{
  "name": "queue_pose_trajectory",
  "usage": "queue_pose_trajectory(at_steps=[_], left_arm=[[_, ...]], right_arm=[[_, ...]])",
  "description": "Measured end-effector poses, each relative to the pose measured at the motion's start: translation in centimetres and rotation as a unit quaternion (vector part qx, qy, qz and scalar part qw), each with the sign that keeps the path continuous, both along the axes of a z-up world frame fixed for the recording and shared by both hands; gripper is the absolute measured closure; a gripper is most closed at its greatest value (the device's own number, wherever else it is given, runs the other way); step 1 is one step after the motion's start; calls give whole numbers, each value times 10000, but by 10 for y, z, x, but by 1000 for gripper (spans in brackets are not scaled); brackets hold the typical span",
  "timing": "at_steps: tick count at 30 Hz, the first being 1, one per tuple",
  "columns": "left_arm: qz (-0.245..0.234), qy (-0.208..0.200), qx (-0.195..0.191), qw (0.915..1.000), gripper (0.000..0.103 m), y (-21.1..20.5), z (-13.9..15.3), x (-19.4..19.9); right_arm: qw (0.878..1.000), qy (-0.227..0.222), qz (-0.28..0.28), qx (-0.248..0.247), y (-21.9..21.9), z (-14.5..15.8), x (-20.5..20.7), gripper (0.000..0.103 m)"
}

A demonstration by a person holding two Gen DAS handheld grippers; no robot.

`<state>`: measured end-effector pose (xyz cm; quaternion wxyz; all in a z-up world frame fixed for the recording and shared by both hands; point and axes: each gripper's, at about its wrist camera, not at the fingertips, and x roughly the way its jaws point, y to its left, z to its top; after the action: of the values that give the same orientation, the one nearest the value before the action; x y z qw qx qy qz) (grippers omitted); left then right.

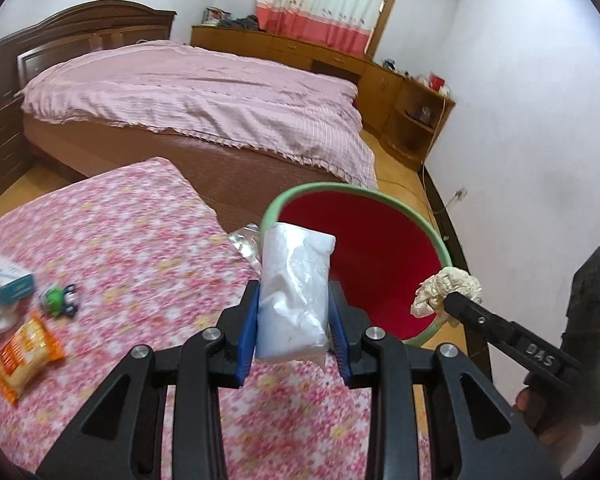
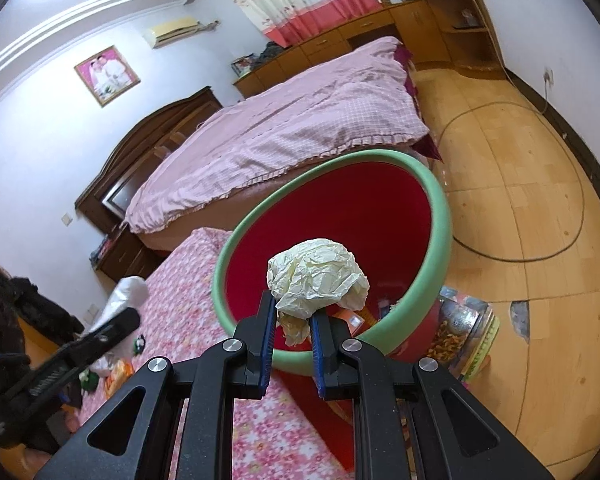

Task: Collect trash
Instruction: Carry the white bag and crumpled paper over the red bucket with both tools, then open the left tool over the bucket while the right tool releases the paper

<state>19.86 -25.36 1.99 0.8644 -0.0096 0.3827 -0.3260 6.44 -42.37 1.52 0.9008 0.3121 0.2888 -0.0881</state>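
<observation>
My left gripper [image 1: 294,312] is shut on a white plastic packet [image 1: 294,292], held over the edge of the floral table just before the red bin with a green rim [image 1: 364,264]. In the right wrist view my right gripper [image 2: 293,322] is shut on a crumpled pale-yellow paper ball [image 2: 318,276], which hangs over the bin's mouth [image 2: 340,216]. Some small bits of litter [image 2: 354,318] lie at the bin's bottom. The right gripper with its paper ball [image 1: 448,286] shows at the bin's right rim in the left wrist view.
On the floral tablecloth [image 1: 132,248] lie an orange snack packet [image 1: 24,350], a small green toy [image 1: 58,298], a teal box [image 1: 6,280] and a clear wrapper [image 1: 246,240]. A bed with a pink cover [image 1: 204,92] stands behind. A colourful box [image 2: 466,328] and a cable [image 2: 540,184] are on the wooden floor.
</observation>
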Motion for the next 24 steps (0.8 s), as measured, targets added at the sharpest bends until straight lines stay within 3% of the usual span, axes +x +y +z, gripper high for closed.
queue_pose_trajectory(at_steps=[14,24], left_arm=[[-429,62,257,9987,70,-53,-23,15],[-271,203,305,9990,67,-54,-29,20]], right_arm=[[9999,95,-82,108,-20,-14,5,86],[9996,204,-96,171,-24,-23,12,85]])
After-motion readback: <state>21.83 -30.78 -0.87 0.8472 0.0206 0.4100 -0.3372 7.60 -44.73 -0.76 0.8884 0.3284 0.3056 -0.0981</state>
